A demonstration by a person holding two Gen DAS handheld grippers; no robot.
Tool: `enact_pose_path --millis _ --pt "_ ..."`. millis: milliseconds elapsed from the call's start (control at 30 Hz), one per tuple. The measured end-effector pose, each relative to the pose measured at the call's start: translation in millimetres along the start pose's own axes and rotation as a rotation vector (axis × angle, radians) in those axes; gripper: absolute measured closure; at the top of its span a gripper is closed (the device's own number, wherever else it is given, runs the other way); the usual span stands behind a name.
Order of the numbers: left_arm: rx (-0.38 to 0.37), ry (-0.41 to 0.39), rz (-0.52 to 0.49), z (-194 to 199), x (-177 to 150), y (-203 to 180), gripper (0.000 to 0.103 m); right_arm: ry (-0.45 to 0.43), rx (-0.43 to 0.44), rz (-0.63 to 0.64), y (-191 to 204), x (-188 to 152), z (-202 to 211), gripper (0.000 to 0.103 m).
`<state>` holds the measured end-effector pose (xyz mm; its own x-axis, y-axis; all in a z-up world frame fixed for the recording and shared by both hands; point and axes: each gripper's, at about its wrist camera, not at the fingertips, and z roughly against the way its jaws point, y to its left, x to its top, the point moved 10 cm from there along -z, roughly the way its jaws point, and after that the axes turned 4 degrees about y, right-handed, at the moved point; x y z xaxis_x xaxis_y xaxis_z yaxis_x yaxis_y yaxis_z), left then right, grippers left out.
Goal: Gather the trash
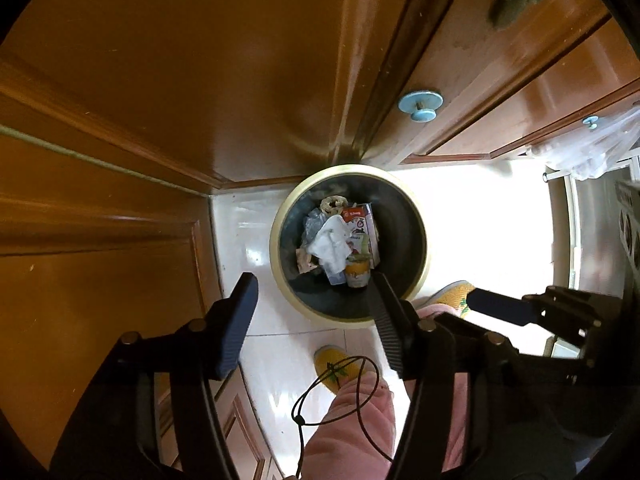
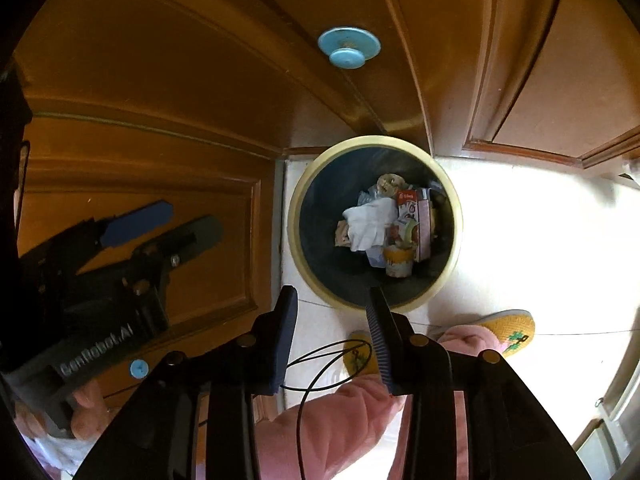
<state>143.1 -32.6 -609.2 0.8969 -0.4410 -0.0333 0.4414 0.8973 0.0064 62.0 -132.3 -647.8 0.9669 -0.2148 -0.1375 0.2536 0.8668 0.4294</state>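
Observation:
A round trash bin with a cream rim [image 1: 280, 216] [image 2: 298, 204] stands on the white floor in a corner of wooden cabinets. Inside lie a white crumpled tissue [image 1: 330, 242] [image 2: 368, 222], a red and white carton [image 1: 362, 226] [image 2: 416, 216], a small yellow cup [image 1: 357, 274] [image 2: 398, 262] and other scraps. My left gripper [image 1: 314, 284] is open and empty, above the bin's near rim. My right gripper [image 2: 334, 294] is open and empty, also above the near rim. The right gripper's finger [image 1: 500, 306] shows in the left wrist view, and the left gripper [image 2: 160, 220] shows in the right wrist view.
Wooden cabinet doors with blue knobs [image 1: 420, 104] [image 2: 348, 50] surround the bin at the back and left. The person's pink trousers [image 1: 352, 420] [image 2: 340, 420] and yellow slippers [image 1: 334, 366] [image 2: 514, 330] are just below the grippers. A clear plastic bag [image 1: 600, 148] hangs at right.

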Motion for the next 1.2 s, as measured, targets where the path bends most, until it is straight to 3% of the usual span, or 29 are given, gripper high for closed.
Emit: enact_pose_path --millis 267,533,900,1200 --pt "0.000 -0.023 0.044 55.2 -16.0 11.7 0.048 -0.005 -0.014 0.058 31.6 -28.1 40.4 0.067" --pt "-0.029 -0.112 0.050 158.0 -33.0 11.0 0.048 -0.074 -0.029 0.097 73.7 -53.6 123.5 0.067" --pt "-0.020 -0.354 -0.018 316.1 -39.6 17.1 0.047 -0.305 -0.133 0.211 147.7 -90.9 272.8 0.066" --pt "-0.044 -0.515 -0.030 422.8 -40.7 26.7 0.047 -0.493 -0.211 0.245 185.9 -105.2 373.9 0.049"
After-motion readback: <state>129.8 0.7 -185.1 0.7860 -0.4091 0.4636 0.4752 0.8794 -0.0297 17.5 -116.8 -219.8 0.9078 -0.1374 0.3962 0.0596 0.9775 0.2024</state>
